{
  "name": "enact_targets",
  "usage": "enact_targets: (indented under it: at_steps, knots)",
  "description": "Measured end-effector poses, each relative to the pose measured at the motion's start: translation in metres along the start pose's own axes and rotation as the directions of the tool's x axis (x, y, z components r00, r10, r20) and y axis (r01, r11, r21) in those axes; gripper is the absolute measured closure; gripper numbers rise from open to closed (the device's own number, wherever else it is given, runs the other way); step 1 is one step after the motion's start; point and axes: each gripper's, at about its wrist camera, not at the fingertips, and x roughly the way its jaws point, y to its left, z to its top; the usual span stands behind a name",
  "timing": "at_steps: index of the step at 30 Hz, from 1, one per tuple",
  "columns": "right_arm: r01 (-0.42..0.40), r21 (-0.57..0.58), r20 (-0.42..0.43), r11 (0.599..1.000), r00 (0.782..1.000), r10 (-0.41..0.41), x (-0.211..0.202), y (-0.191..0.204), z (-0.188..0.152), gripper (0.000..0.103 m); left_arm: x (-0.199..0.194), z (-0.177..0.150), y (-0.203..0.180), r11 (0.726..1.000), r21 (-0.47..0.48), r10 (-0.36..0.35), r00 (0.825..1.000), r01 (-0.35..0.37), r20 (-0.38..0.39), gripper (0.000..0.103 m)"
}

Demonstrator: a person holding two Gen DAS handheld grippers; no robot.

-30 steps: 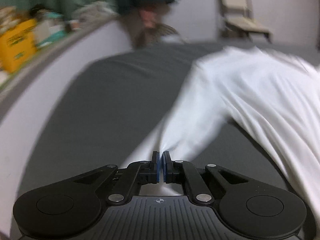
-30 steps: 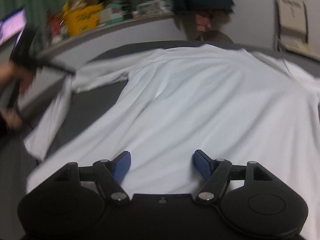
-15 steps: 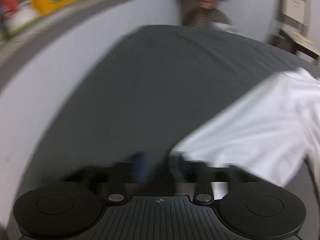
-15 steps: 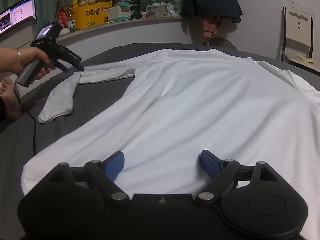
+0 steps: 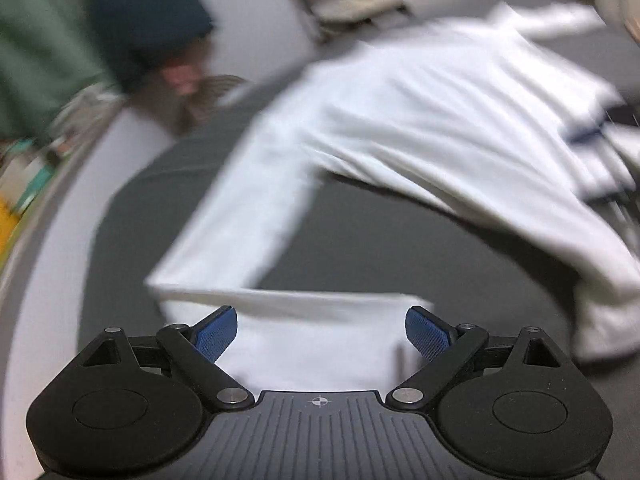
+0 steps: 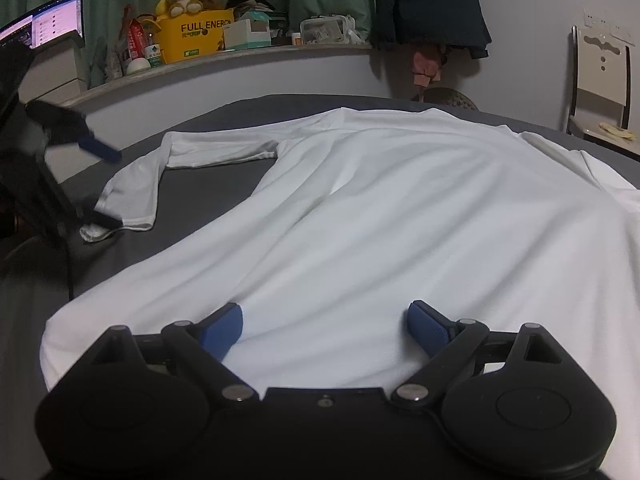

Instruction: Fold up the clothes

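A white long-sleeved shirt [image 6: 380,208] lies spread on the dark grey bed [image 6: 208,188]. Its left sleeve [image 6: 140,176] lies bent on the bed, the cuff end pointing toward me. My right gripper [image 6: 324,326] is open and empty, low over the shirt's hem. My left gripper [image 5: 322,332] is open and empty, just over the sleeve cuff [image 5: 320,344]; it shows blurred at the far left of the right wrist view [image 6: 92,184]. The left wrist view is motion-blurred, with the sleeve [image 5: 248,208] running up to the shirt body [image 5: 460,120].
A curved white ledge [image 6: 224,64] borders the bed's far side, holding a yellow box [image 6: 196,38], a monitor [image 6: 48,20] and clutter. A dark jacket [image 6: 428,4] hangs on the wall. A chair [image 6: 600,76] stands at the right.
My left gripper has opened and let go of the sleeve, which now lies bent on the bed. My right gripper stayed open over the hem.
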Motion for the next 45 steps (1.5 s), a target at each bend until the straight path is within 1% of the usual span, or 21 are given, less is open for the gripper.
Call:
enact_targets:
  at_steps: [1, 3, 4, 5, 7, 10, 11, 13, 15, 16, 17, 19, 21, 22, 27, 30, 34, 36, 39, 42, 45]
  knots:
    - [0.002, -0.002, 0.001, 1.000, 1.000, -0.002, 0.000, 0.000, 0.000, 0.013, 0.003, 0.001, -0.011, 1.000, 0.017, 0.003, 1.000, -0.002, -0.022, 0.012]
    - [0.004, -0.003, 0.002, 1.000, 1.000, -0.004, 0.000, 0.001, 0.000, 0.013, 0.010, 0.001, -0.024, 1.000, 0.027, -0.001, 0.999, 0.002, -0.043, 0.026]
    - [0.005, -0.004, 0.003, 1.000, 1.000, -0.005, -0.001, 0.001, -0.001, 0.013, 0.011, 0.003, -0.025, 1.000, 0.000, -0.011, 0.999, 0.011, -0.045, 0.042]
    - [0.005, -0.005, 0.004, 1.000, 1.000, -0.005, -0.001, 0.001, -0.001, 0.013, 0.013, 0.004, -0.026, 0.999, -0.026, -0.022, 0.999, 0.021, -0.046, 0.067]
    - [0.004, -0.005, 0.007, 1.000, 1.000, -0.004, 0.000, 0.001, -0.001, 0.013, 0.017, 0.007, -0.023, 0.995, -0.092, -0.042, 0.997, 0.036, -0.058, 0.092]
    - [-0.002, -0.003, 0.009, 1.000, 1.000, 0.002, 0.001, 0.001, -0.001, 0.011, 0.007, -0.006, 0.003, 0.982, -0.190, -0.017, 1.000, 0.016, -0.004, 0.095]
    - [-0.003, -0.003, 0.009, 1.000, 1.000, 0.003, 0.001, 0.001, -0.001, 0.010, 0.002, -0.012, 0.016, 0.973, -0.230, 0.011, 1.000, -0.008, 0.012, 0.096]
    - [-0.006, -0.004, 0.008, 1.000, 1.000, 0.006, 0.002, 0.001, -0.001, 0.009, -0.010, -0.024, 0.049, 0.935, -0.339, 0.123, 0.992, -0.107, 0.024, 0.096]
    - [-0.007, -0.005, 0.008, 1.000, 1.000, 0.007, 0.003, 0.002, -0.001, 0.008, -0.023, -0.036, 0.086, 0.852, -0.451, 0.297, 0.955, -0.265, 0.002, 0.096]
    - [-0.007, -0.006, 0.008, 1.000, 1.000, 0.007, 0.003, 0.002, -0.001, 0.008, -0.027, -0.041, 0.101, 0.801, -0.481, 0.390, 0.920, -0.356, -0.032, 0.096]
    - [-0.007, -0.006, 0.008, 1.000, 1.000, 0.007, 0.003, 0.002, 0.000, 0.007, -0.027, -0.045, 0.110, 0.773, -0.469, 0.450, 0.890, -0.427, -0.068, 0.096]
    - [-0.006, -0.007, 0.007, 1.000, 1.000, 0.006, 0.003, 0.002, -0.001, 0.007, -0.025, -0.052, 0.128, 0.704, -0.437, 0.564, 0.814, -0.560, -0.136, 0.096]
    - [-0.005, -0.009, 0.006, 1.000, 1.000, 0.005, 0.003, 0.002, -0.001, 0.008, -0.023, -0.059, 0.146, 0.624, -0.398, 0.658, 0.727, -0.673, -0.198, 0.096]
    - [-0.004, -0.010, 0.006, 1.000, 1.000, 0.004, 0.003, 0.002, -0.001, 0.008, -0.016, -0.061, 0.150, 0.614, -0.383, 0.663, 0.714, -0.690, -0.225, 0.096]
    - [0.004, -0.019, 0.003, 1.000, 1.000, -0.004, 0.003, 0.003, -0.001, 0.007, 0.033, -0.071, 0.160, 0.631, -0.198, 0.672, 0.656, -0.750, -0.342, 0.096]
    - [0.007, -0.023, 0.001, 1.000, 1.000, -0.007, 0.002, 0.003, -0.002, 0.007, 0.060, -0.082, 0.171, 0.639, -0.164, 0.621, 0.630, -0.752, -0.467, 0.096]
    - [0.012, -0.030, -0.005, 0.999, 1.000, -0.012, 0.001, 0.002, -0.002, 0.007, 0.084, -0.092, 0.176, 0.668, -0.077, 0.596, 0.593, -0.740, -0.542, 0.096]
    - [0.018, -0.040, -0.011, 0.999, 1.000, -0.018, 0.000, 0.003, -0.001, 0.007, 0.091, -0.097, 0.181, 0.655, -0.023, 0.620, 0.555, -0.755, -0.554, 0.097]
    - [0.027, -0.062, -0.029, 0.998, 0.999, -0.029, -0.004, 0.007, 0.001, 0.007, 0.092, -0.102, 0.193, 0.641, -0.039, 0.613, 0.542, -0.767, -0.575, 0.097]
    - [0.022, -0.090, -0.047, 0.996, 0.999, -0.026, -0.011, 0.010, 0.004, 0.007, 0.086, -0.102, 0.190, 0.658, -0.138, 0.553, 0.599, -0.741, -0.579, 0.096]
    - [0.011, -0.203, 0.010, 0.979, 1.000, -0.009, -0.033, 0.027, 0.008, 0.009, 0.073, -0.086, 0.171, 0.708, -0.205, 0.514, 0.692, -0.676, -0.507, 0.088]
